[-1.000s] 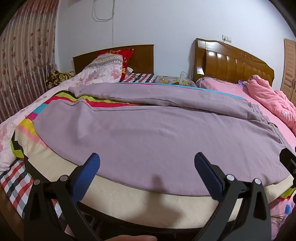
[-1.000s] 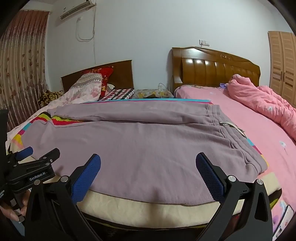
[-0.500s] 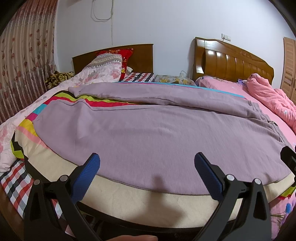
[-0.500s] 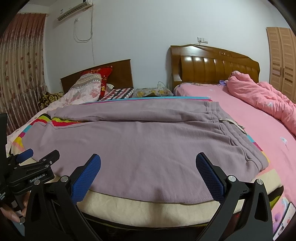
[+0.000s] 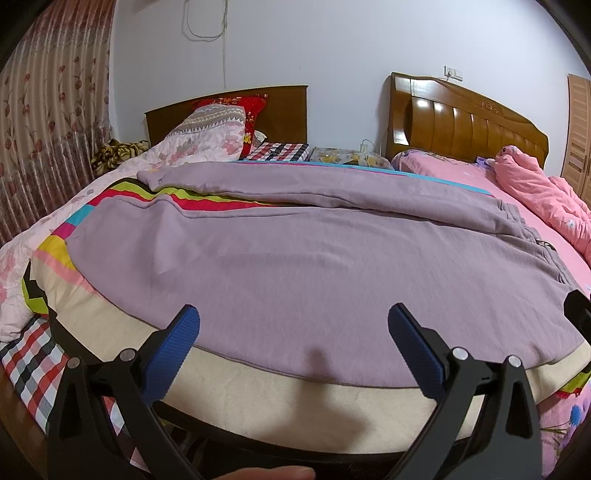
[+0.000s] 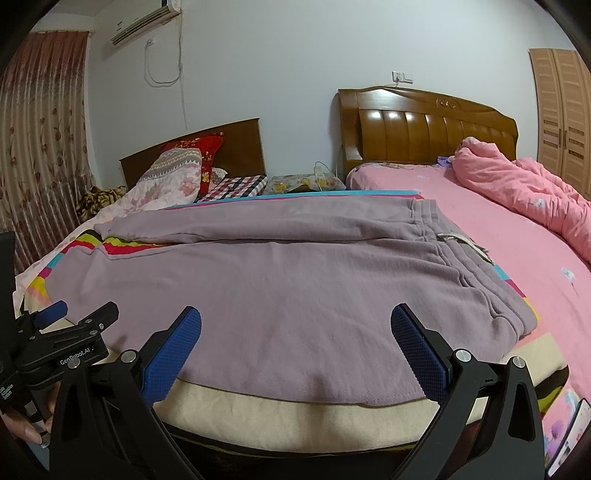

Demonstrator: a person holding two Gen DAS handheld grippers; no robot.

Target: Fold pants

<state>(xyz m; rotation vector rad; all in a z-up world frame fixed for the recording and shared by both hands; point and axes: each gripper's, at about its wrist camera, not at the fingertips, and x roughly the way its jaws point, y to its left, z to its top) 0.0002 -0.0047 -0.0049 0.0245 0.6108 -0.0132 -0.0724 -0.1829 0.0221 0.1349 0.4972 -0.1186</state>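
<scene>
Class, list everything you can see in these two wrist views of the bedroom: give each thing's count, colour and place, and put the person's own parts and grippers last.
pants: one pair, mauve, spread flat across the near bed, waistband to the right.
striped sheet: one, multicolour, under the pants.
headboards: two, brown wood, against the far wall.
quilt: one, pink, bunched on the right bed.
patterned pillow: one, pink and grey, at the left headboard, a red pillow behind it.
curtain: one, floral pinkish brown, far left.
wardrobe: one, light wood, far right.
air conditioner: one, white, high on the wall.
left gripper: one, black with blue pads, open above the pants' near edge.
right gripper: same, open.
</scene>
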